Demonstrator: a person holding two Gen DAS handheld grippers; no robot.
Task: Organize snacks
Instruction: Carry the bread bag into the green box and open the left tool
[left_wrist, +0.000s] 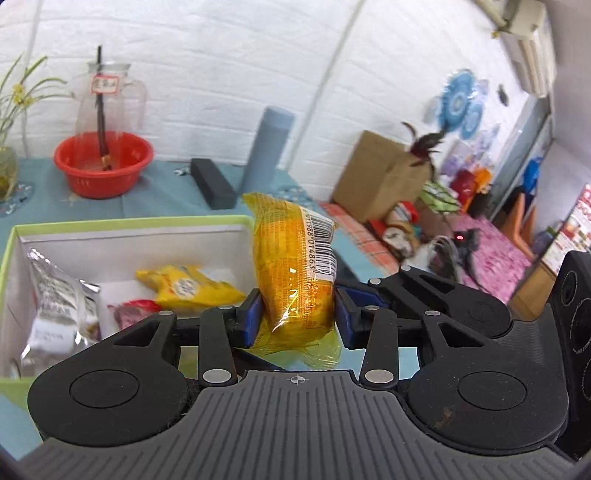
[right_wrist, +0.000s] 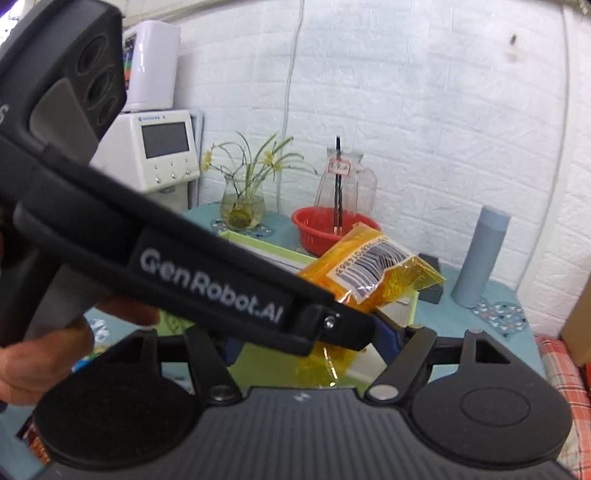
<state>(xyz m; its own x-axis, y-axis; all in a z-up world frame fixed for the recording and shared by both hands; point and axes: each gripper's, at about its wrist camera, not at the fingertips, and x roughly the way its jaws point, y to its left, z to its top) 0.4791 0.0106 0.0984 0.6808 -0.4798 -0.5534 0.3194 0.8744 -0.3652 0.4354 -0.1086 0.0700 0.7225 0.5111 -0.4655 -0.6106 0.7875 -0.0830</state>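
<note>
A white brick-patterned wall (right_wrist: 424, 122) runs behind a table under a teal cloth (left_wrist: 159, 192). On it stand a red basin (left_wrist: 103, 162), a clear glass pitcher (left_wrist: 110, 96) with a label, a pale blue flask (left_wrist: 267, 147), a black case (left_wrist: 213, 183) and a glass vase of yellow flowers (right_wrist: 243, 199). A white appliance with a screen (right_wrist: 162, 151) stands at the table's far end (its make is unreadable). A cardboard box (left_wrist: 380, 177) rests on a bed with pink bedding (left_wrist: 495, 251).

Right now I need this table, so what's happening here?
A person is sorting snacks with two handheld grippers. The left gripper is shut on an orange snack packet, held up beside the green-rimmed box, which already holds a silver bag and a yellow packet. The right gripper's state is hidden.
</note>
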